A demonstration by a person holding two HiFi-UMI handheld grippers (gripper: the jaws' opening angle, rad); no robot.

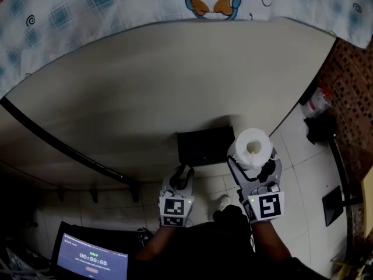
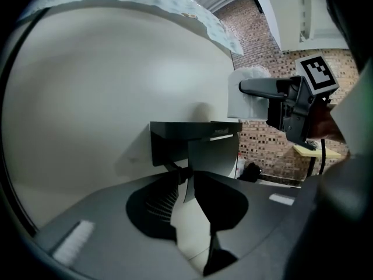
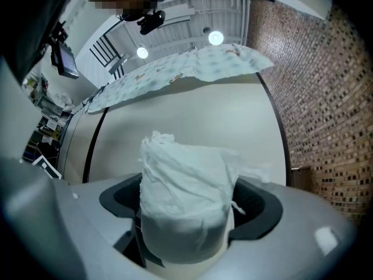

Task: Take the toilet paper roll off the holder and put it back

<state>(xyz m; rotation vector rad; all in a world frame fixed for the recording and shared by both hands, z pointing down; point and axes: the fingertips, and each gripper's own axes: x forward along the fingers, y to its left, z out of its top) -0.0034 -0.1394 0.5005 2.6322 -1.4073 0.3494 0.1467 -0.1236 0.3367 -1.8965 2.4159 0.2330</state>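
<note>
The white toilet paper roll (image 1: 252,146) is off the holder, and my right gripper (image 1: 254,168) is shut on it, just right of the holder. In the right gripper view the roll (image 3: 185,197) stands between the jaws with ragged paper on top. The black holder (image 1: 205,146) is fixed to the pale wall, its lid a flat shelf (image 2: 195,128) with nothing under it. My left gripper (image 1: 184,175) sits at the holder's lower left edge, jaws closed together (image 2: 185,178). Whether they pinch a part of the holder is unclear. The left gripper view also shows the roll (image 2: 246,98).
A black rail (image 1: 64,149) runs along the wall at the left. A screen with a timer (image 1: 92,260) sits at the lower left. Patterned cloth (image 1: 116,4) hangs above. A brick wall (image 1: 349,92) and dark items on the tiled floor (image 1: 319,127) are at the right.
</note>
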